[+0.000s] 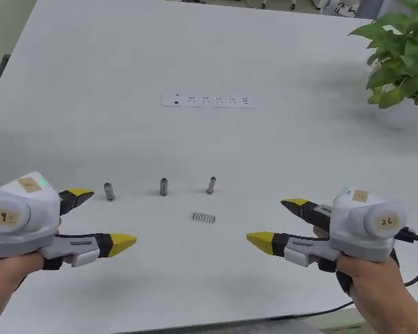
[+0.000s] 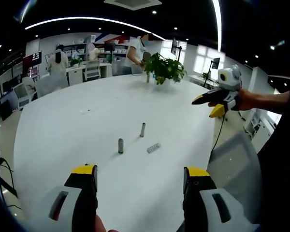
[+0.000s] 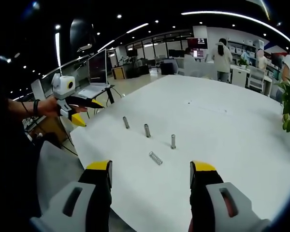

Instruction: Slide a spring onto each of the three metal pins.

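- The left tool (image 1: 111,216) is hovering over the near left part of the desk (image 1: 90,83), its yellow-tipped jaws standing wide apart and gripping nothing.
- The right tool (image 1: 267,220) is hovering over the near right part, its jaws likewise spread and holding nothing.
- A loose spring (image 1: 203,218) is lying flat on the desk between the two tools, touching neither.
- Just beyond it, three metal pins are standing upright in a row: the left pin (image 1: 109,191), the middle pin (image 1: 164,186) and the right pin (image 1: 211,185), the spring lying nearest the right pin.
- Whether any pin is already wearing a spring is too small to tell.
- Farther back, a white power strip (image 1: 209,101) is lying flat.
- A potted plant (image 1: 400,56) is sitting at the far right corner.
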